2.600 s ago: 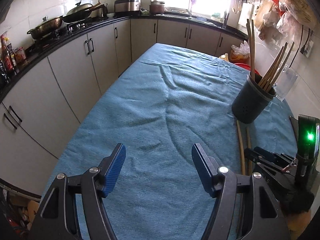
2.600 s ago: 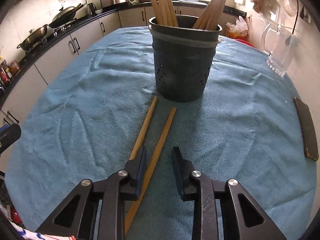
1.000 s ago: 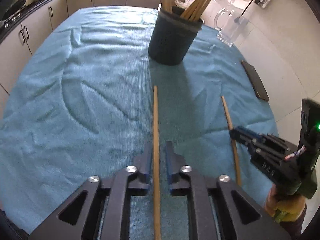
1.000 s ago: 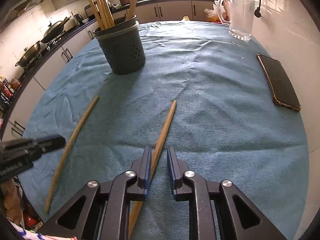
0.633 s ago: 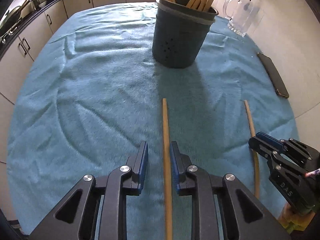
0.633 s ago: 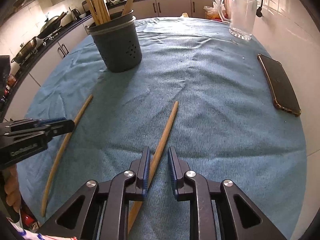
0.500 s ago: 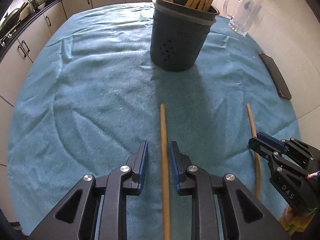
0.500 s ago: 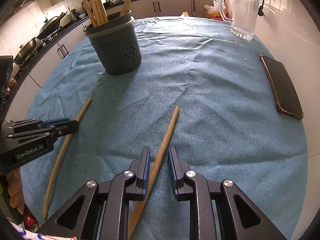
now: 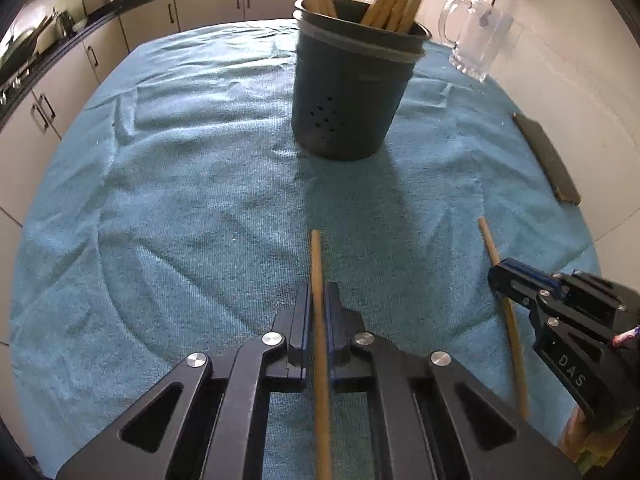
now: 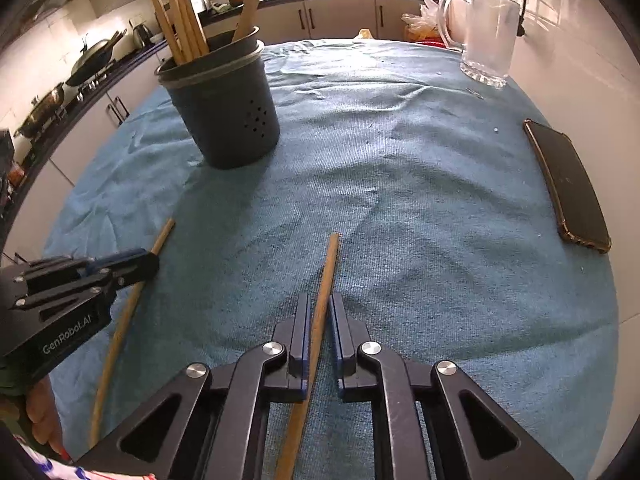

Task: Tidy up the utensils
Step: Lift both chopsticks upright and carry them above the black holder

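Two wooden chopsticks lie on the blue cloth (image 9: pixel 180 200). In the left wrist view my left gripper (image 9: pixel 317 292) is closing to a grip on one chopstick (image 9: pixel 315 256), pads pressing both its sides. In the right wrist view my right gripper (image 10: pixel 319 300) is closing the same way on the other chopstick (image 10: pixel 330 260). Each gripper shows in the other's view: the right gripper (image 9: pixel 498 272) over its chopstick (image 9: pixel 490 244), the left gripper (image 10: pixel 150 260) over its own chopstick (image 10: pixel 164 232). A dark utensil holder (image 9: pixel 344 96) (image 10: pixel 228 120) with several wooden sticks stands beyond.
A phone (image 10: pixel 568 184) (image 9: pixel 548 160) lies by the right table edge. A glass mug (image 10: pixel 488 32) (image 9: pixel 476 48) stands at the far right near the wall. Kitchen cabinets and a counter with pans run along the left and back.
Both grippers came down over the chopsticks and their jaws narrowed from a small gap to pressing on the sticks. The holder appears closer in the left wrist view.
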Tool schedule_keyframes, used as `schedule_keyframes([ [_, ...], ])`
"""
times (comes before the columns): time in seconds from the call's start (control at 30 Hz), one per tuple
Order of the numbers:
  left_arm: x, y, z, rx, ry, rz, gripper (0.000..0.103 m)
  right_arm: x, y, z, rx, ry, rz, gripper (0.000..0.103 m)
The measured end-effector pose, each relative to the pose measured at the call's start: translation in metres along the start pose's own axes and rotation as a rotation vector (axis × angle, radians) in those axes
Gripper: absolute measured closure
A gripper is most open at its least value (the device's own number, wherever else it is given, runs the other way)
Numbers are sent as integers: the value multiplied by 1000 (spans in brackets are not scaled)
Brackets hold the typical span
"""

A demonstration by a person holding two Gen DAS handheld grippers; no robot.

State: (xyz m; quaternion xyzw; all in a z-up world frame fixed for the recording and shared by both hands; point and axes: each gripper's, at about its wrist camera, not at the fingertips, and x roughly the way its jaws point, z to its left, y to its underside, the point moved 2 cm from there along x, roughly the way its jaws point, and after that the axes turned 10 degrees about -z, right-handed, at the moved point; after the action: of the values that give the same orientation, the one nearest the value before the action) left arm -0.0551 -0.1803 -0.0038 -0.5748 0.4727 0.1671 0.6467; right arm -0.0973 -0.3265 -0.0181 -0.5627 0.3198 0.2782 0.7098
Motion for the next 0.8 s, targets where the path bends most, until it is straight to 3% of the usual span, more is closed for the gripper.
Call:
schedule_keyframes([
  [0.3,-55,-11,19,-96,44,-123,97,-27,-12,7,15,-63,-114,96],
  [0.8,-139,-6,6,-67,29,-334,97,-107,-23,33,-23,-121,-342,96],
])
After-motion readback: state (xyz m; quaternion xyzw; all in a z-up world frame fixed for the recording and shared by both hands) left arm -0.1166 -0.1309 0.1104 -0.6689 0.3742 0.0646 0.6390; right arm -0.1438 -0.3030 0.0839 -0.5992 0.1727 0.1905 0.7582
